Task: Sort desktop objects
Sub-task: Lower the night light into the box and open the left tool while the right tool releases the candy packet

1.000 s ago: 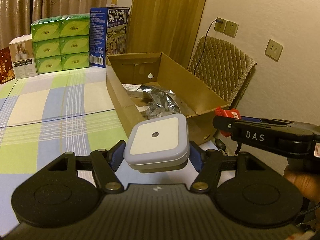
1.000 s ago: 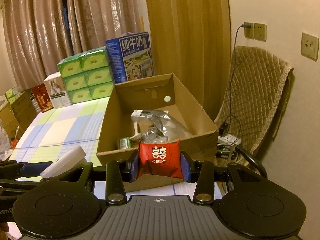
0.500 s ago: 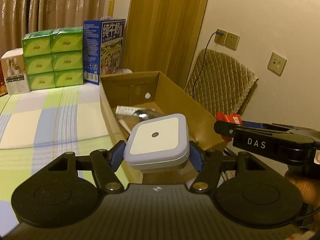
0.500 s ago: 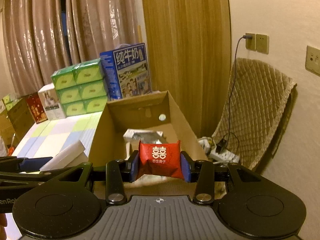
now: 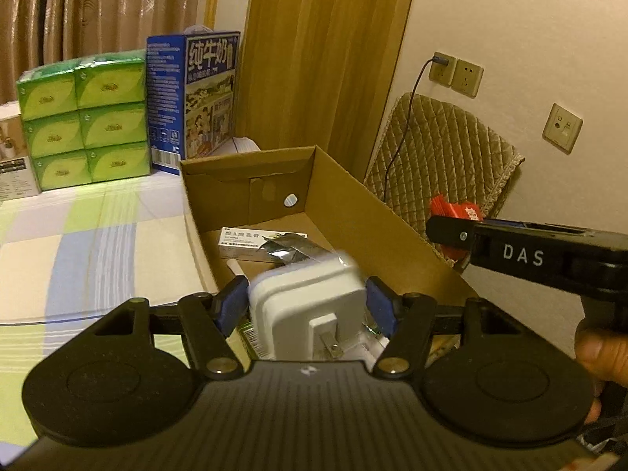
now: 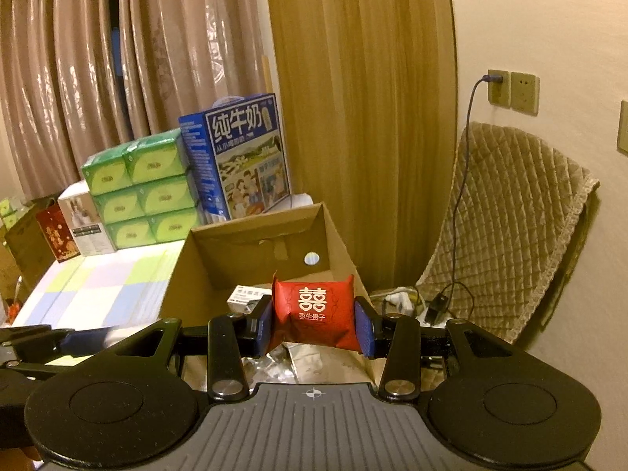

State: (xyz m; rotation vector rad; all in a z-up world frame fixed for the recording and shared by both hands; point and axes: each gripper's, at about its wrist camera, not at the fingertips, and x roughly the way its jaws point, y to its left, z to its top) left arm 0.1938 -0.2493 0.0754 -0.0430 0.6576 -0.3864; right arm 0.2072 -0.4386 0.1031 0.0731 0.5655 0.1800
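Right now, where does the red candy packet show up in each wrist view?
Left wrist view: red candy packet at right, above the black arm marked DAS, mostly hidden.
Right wrist view: red candy packet at centre, clamped between the right gripper jaws.
Shared landmark: the open cardboard box.

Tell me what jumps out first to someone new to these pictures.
The red packet with a white emblem, clamped in the right gripper above the open cardboard box. Next, the blurred white plug-in device tipping between the left gripper's fingers over that box.
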